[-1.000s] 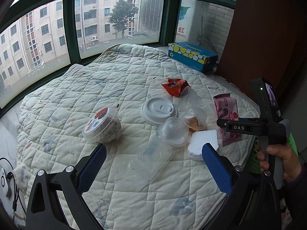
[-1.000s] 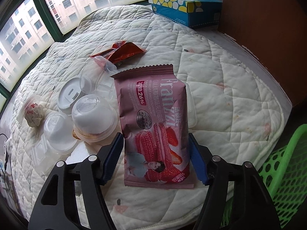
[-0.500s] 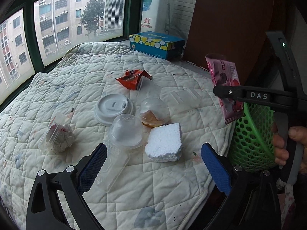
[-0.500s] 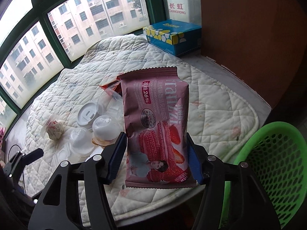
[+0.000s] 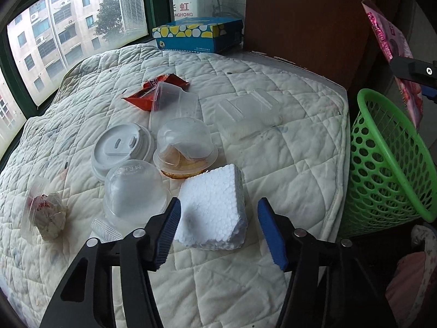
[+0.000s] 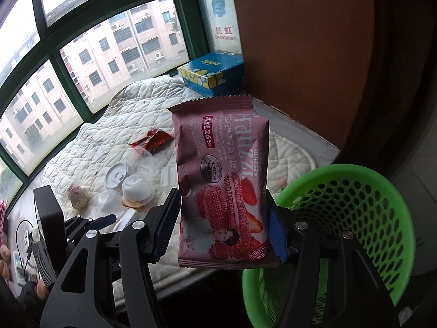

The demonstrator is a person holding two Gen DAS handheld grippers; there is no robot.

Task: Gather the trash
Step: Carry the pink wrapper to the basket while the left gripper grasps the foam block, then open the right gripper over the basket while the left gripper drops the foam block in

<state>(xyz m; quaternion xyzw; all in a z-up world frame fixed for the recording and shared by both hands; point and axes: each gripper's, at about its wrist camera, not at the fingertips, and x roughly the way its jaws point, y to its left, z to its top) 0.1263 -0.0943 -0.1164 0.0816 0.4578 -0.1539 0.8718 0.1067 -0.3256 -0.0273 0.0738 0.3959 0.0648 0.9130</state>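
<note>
The right gripper [image 6: 222, 229] clamps a pink cookie packet [image 6: 222, 183] upright at frame centre, long axis vertical, left of the green basket [image 6: 352, 216] at lower right. The left gripper [image 5: 218, 232] spreads released around a foam block [image 5: 213, 205] on the quilted table [image 5: 286, 164] beyond.

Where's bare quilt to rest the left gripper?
Bare quilt lies between the foam block and the green basket, and nearer than the foam. Left of it, lid and domed cups crowd together.
</note>
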